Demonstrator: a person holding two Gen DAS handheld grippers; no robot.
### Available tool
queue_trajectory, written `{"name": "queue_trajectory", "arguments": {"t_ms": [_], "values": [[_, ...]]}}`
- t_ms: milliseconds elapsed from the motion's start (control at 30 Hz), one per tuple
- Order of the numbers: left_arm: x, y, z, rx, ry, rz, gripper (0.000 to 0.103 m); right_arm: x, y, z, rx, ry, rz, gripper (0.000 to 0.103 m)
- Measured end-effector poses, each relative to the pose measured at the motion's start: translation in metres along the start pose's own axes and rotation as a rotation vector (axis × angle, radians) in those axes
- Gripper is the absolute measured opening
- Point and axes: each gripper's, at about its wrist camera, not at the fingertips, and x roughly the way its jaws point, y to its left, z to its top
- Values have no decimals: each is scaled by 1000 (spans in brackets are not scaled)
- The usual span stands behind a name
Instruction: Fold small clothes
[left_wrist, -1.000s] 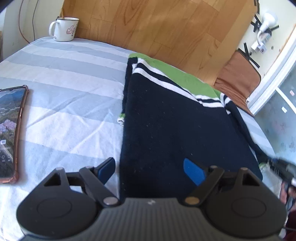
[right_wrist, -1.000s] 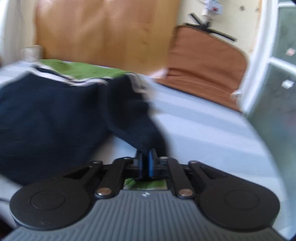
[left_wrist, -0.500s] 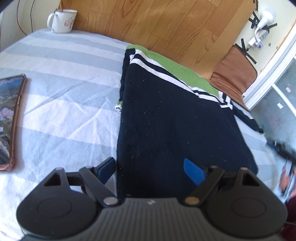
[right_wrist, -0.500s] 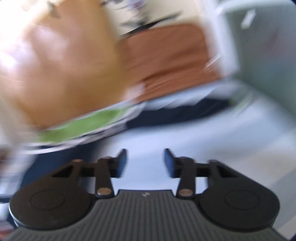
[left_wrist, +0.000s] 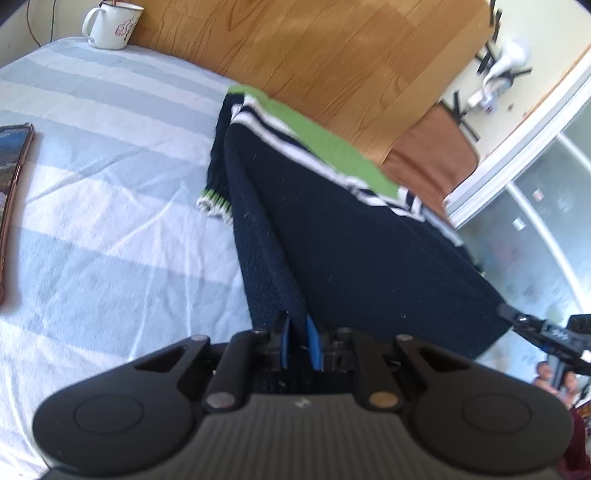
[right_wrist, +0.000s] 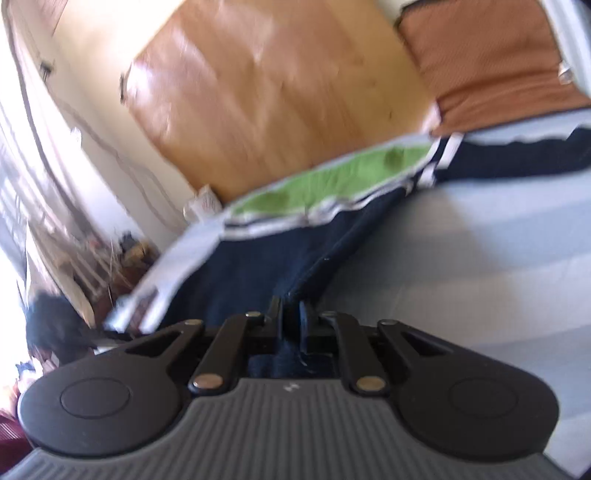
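A small navy sweater (left_wrist: 354, 236) with white stripes and a green yoke lies on the striped bed sheet (left_wrist: 103, 206), its sleeves folded in. My left gripper (left_wrist: 297, 343) is shut on the sweater's near hem at its left corner, and the cloth rises in a ridge to the jaws. My right gripper (right_wrist: 291, 317) is shut on the sweater (right_wrist: 251, 273) at the hem's other corner. The right gripper also shows at the right edge of the left wrist view (left_wrist: 535, 328). The right wrist view is blurred.
A white mug (left_wrist: 112, 24) stands at the far left corner of the bed. A phone (left_wrist: 13, 181) lies at the left edge. A wooden headboard (left_wrist: 332, 55) runs behind the bed, with a brown cushion (left_wrist: 432, 162) beside it.
Both grippers were open half a second ago and have shut on the sweater's near hem. The right gripper let go of the sleeve a second ago and swung to the hem corner.
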Motion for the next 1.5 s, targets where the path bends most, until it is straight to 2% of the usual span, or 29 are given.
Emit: {"name": "queue_trajectory", "arguments": {"t_ms": [67,133,267,333,367,467,600,700,767,833,933,967,1033,1067,1100,1133,1167,1200,1233,1300,1367,1500], "values": [[-5,0,3,-4,-16,-21,10,-12,9,9,-1,-1,-51,8],[-6,0,3,-4,-21,-28,10,-8,14,2,-65,32,-155,8],[1,2,-4,28,25,7,11,28,4,-29,-244,204,-426,12],[-1,5,-5,47,28,19,20,40,-3,-29,-282,215,-541,12],[-3,8,-4,43,19,10,23,43,-4,-22,-274,197,-545,12],[-10,14,3,23,-44,-22,34,61,14,11,-274,147,-436,12],[0,14,12,1,-105,-94,40,125,80,46,-484,134,-306,13],[20,12,13,-18,-98,-153,40,190,135,61,-585,200,-125,13],[31,9,10,-8,-76,-193,40,234,171,53,-641,274,0,13],[39,7,5,10,-51,-229,40,279,199,37,-714,368,76,13],[44,7,-2,33,-28,-257,45,332,223,2,-867,499,76,15],[45,8,-4,39,-23,-271,45,344,226,-8,-904,541,68,19],[45,12,-7,46,-16,-308,47,363,226,-22,-951,619,56,38],[44,14,-8,51,-15,-324,47,365,223,-27,-979,640,33,39],[41,16,-8,58,-19,-337,48,362,222,-33,-1010,652,4,36],[37,19,-9,66,-28,-350,49,365,219,-36,-1027,667,-21,24],[32,23,-9,71,-41,-363,50,365,218,-35,-1026,658,-19,22],[26,27,-10,72,-53,-375,51,364,220,-32,-1013,665,-16,12],[21,32,-10,68,-68,-386,53,363,224,-29,-1002,655,-18,10],[12,42,-12,50,-95,-406,54,363,242,-11,-950,599,30,10],[6,52,-13,19,-115,-414,54,367,263,16,-845,549,101,10],[-5,67,-16,-20,-139,-380,54,395,318,59,-696,443,249,10]]}}
